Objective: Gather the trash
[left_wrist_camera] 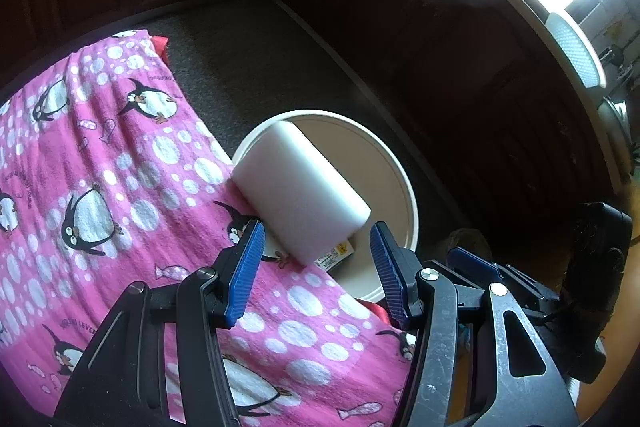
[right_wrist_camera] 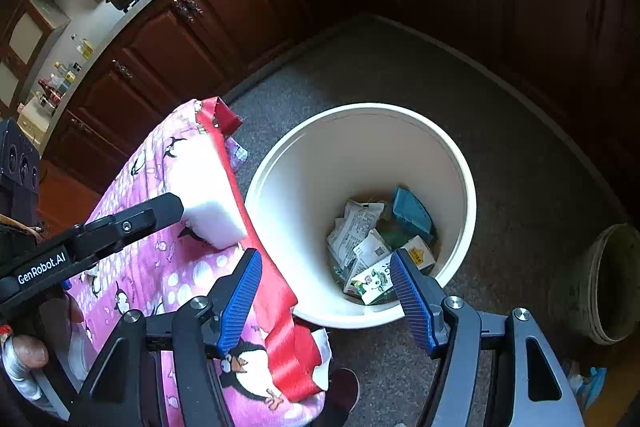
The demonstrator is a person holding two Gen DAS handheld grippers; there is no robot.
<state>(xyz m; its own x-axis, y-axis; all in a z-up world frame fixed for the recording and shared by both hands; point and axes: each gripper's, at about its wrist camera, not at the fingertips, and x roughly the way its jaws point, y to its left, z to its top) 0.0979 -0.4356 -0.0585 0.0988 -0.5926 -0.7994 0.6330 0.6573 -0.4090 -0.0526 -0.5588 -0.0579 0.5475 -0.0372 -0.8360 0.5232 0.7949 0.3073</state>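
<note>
A white foam block [left_wrist_camera: 296, 187] lies on the edge of a pink penguin cloth [left_wrist_camera: 100, 155], its far end jutting over a white bucket [left_wrist_camera: 404, 179]. My left gripper [left_wrist_camera: 317, 239] stands open just short of the block's near corner, and neither blue pad presses on it. In the right wrist view, one black finger of that gripper reaches the block [right_wrist_camera: 208, 195] from the left. My right gripper [right_wrist_camera: 325, 255] hangs open over the near rim of the bucket [right_wrist_camera: 280, 163] with nothing between its pads. Inside the bucket lie cartons and paper wrappers [right_wrist_camera: 372, 251].
A red ribbon [right_wrist_camera: 280, 291] runs along the cloth's edge beside the bucket. A second, grey bucket [right_wrist_camera: 608, 283] stands on the carpet at the right. Dark wooden cabinets [right_wrist_camera: 192, 39] close off the far side. A shoe [right_wrist_camera: 346, 387] shows below the cloth.
</note>
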